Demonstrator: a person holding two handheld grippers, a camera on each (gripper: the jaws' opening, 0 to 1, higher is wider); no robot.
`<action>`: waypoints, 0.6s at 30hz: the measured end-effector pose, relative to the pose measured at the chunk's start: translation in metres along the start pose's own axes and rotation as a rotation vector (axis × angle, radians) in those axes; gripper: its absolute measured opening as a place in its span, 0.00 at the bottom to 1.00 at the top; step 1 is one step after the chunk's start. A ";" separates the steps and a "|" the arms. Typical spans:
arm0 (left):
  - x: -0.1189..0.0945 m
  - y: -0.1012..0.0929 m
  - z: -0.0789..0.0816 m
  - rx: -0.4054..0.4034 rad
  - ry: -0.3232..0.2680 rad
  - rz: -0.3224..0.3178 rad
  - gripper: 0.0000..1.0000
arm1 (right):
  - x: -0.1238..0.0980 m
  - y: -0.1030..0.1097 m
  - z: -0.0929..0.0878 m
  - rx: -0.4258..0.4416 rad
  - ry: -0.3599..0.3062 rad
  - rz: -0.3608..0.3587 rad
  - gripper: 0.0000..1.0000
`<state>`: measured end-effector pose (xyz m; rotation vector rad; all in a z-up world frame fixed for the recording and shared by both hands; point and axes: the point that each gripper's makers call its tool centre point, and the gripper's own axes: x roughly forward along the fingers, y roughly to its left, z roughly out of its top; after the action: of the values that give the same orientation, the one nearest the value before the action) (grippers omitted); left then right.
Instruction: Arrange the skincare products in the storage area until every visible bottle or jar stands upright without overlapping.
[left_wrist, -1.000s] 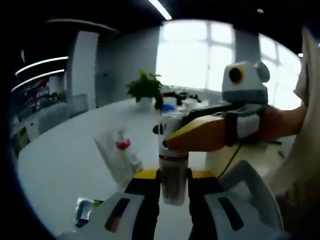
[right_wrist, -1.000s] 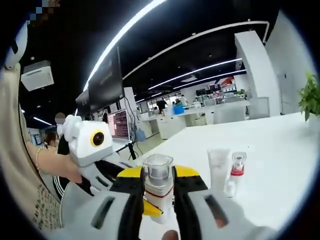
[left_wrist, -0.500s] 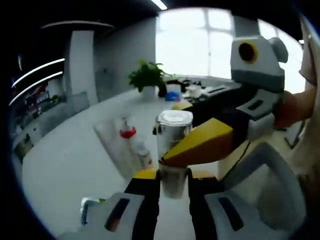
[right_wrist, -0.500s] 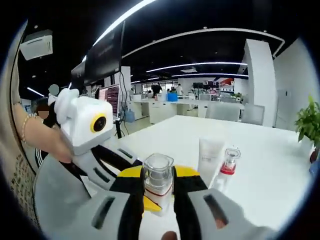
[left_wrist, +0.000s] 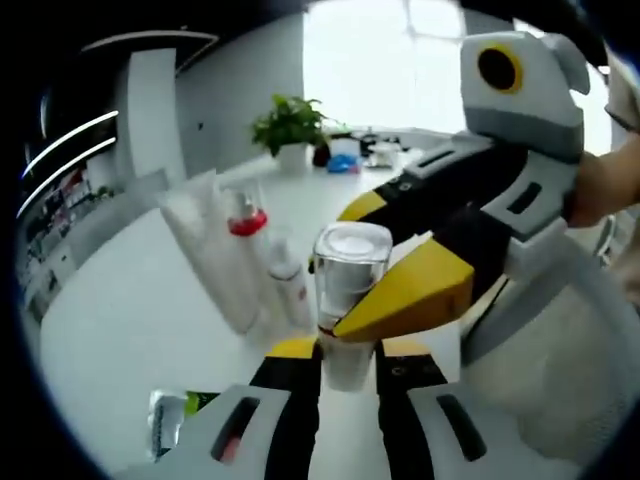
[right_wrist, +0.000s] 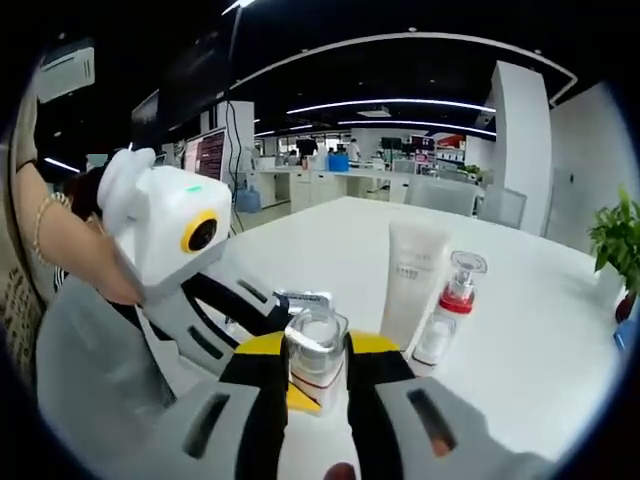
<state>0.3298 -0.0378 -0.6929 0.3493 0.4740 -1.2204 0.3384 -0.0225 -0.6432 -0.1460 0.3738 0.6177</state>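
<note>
A frosted bottle with a clear square cap stands upright between both grippers. My left gripper is shut on its lower body. The right gripper reaches in from the right, and its yellow fingertip presses at the neck under the cap. In the right gripper view my right gripper is shut on that bottle just below the cap. A white tube and a pump bottle with a red collar stand upright just behind. In the left gripper view the tube and the pump bottle stand to the left.
A small white bottle stands by the pump bottle. A clear and green pack lies flat at the lower left. A small flat box lies behind the held bottle. The white table runs far back, with a potted plant on it.
Both views have dropped closer to the table. The held bottle now sits nearer the tube and pump bottle. Both grippers keep their hold.
</note>
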 end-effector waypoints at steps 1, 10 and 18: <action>0.003 0.000 -0.003 0.001 0.003 -0.001 0.17 | 0.001 0.000 -0.002 0.001 0.005 -0.001 0.21; 0.016 0.000 -0.022 -0.011 0.023 -0.023 0.17 | 0.009 -0.003 -0.024 0.022 0.056 -0.008 0.21; 0.023 0.000 -0.031 -0.007 0.028 -0.039 0.17 | 0.015 -0.003 -0.034 0.010 0.094 -0.010 0.21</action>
<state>0.3313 -0.0406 -0.7309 0.3531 0.5111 -1.2530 0.3412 -0.0254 -0.6806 -0.1679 0.4667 0.6002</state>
